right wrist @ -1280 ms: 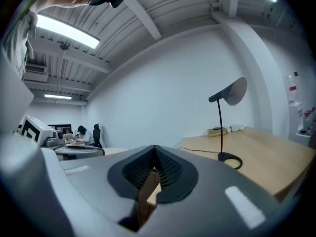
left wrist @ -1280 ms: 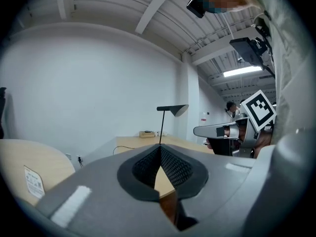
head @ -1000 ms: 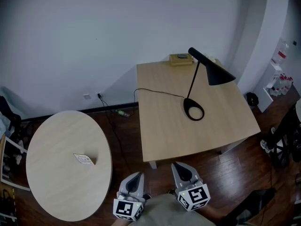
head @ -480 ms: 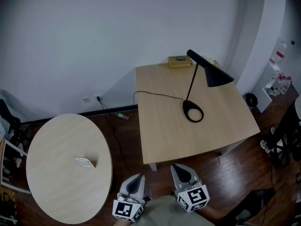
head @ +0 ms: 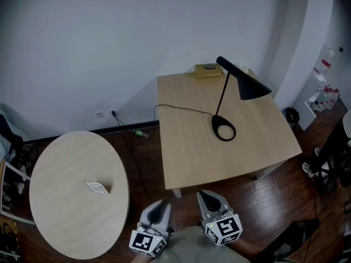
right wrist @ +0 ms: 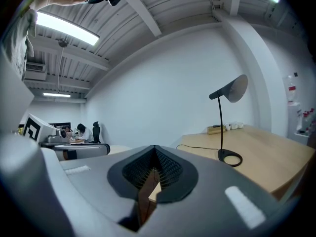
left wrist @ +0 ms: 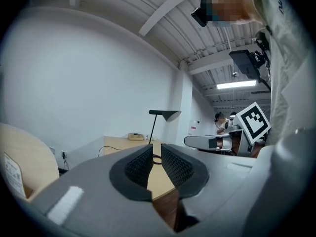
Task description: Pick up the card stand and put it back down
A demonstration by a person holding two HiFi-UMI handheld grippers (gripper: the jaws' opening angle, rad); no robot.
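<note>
The card stand, a small white card in a low holder, sits on the round wooden table at the left; it also shows at the left edge of the left gripper view. Both grippers hang at the bottom of the head view, close to my body and well away from the stand. The left gripper has a narrow gap between its jaws, which are opening, with nothing between them. The right gripper is shut and empty.
A square wooden table stands ahead to the right with a black desk lamp, its cable and a yellow box. Dark wood floor lies between the tables. A white shelf with bottles is at the far right.
The head view has drifted slightly, so the tables and grippers sit a little further left. The card stand has not moved and nothing has been taken hold of.
</note>
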